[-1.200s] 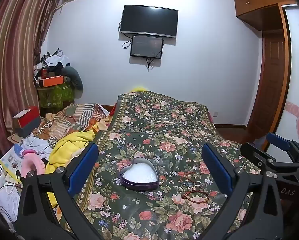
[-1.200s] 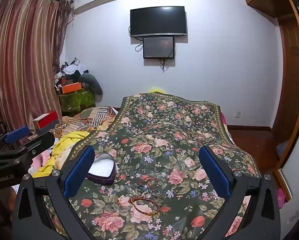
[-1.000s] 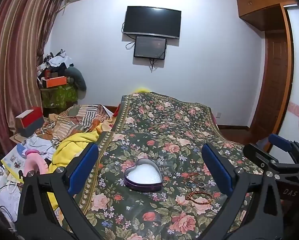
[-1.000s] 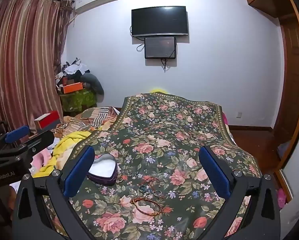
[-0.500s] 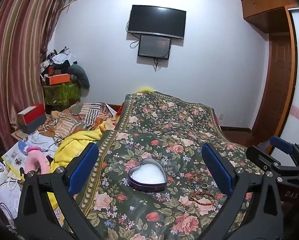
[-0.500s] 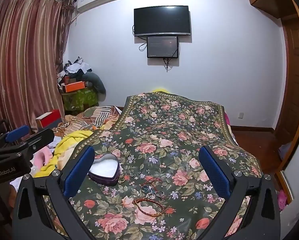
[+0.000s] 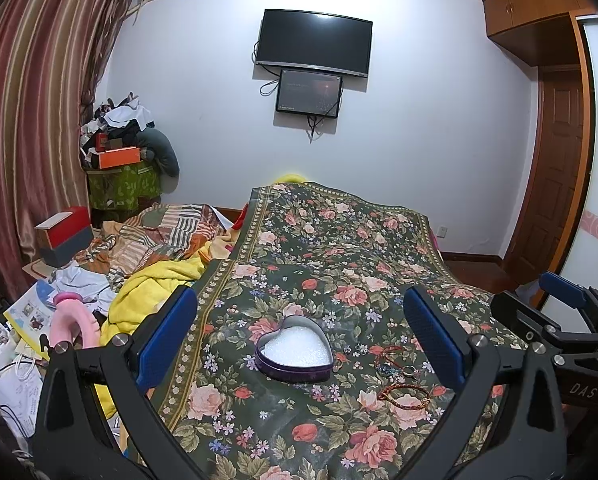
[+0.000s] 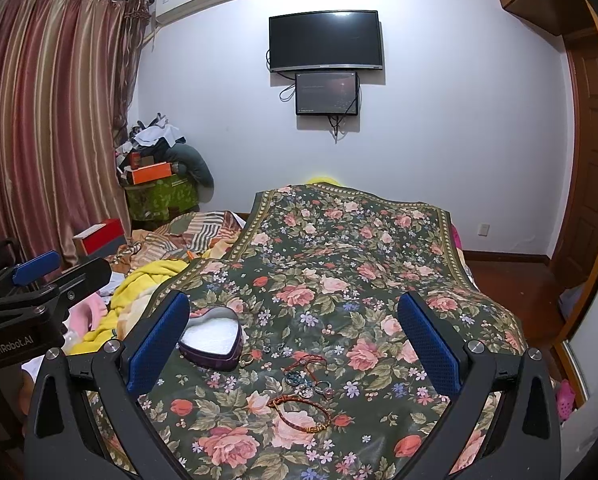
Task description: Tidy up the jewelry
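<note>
Open purple heart tin [image 7: 295, 356], white-lined; red cord bracelet [image 8: 301, 414], rings [image 8: 315, 388] scattered just right.

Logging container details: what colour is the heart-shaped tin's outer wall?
Dark purple; the heart-shaped tin shows best in the left wrist view.

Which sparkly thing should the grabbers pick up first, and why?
Probably the right gripper should dip to the red bracelet: it lies nearest, apart from the other pieces, both grippers are open and empty, and the heart-shaped tin holds nothing yet.
</note>
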{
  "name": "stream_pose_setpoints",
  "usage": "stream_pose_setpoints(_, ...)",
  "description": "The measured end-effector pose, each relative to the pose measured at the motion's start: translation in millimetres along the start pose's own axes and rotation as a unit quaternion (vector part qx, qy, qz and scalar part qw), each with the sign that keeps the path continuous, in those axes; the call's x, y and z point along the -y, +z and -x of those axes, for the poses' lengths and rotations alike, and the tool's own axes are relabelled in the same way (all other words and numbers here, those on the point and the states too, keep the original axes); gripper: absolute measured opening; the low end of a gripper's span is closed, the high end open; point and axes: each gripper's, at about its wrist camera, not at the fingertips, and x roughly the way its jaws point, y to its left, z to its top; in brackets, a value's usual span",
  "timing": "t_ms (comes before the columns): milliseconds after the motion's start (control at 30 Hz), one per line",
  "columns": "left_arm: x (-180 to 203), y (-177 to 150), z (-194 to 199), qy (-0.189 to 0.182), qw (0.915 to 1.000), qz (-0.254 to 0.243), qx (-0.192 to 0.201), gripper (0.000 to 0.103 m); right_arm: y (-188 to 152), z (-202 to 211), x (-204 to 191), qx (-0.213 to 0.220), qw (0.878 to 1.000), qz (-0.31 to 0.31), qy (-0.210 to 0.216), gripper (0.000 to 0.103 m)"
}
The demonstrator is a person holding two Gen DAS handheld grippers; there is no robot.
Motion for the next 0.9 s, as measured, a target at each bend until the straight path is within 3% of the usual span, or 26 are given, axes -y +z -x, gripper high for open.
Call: stream_pose_setpoints(900, -1.3, -1.1, 2.4, 0.002, 1.0, 0.0, -0.001, 0.103, -1.9, 0.1, -4.0, -0.001, 1.0, 0.0, 0.001, 0.103)
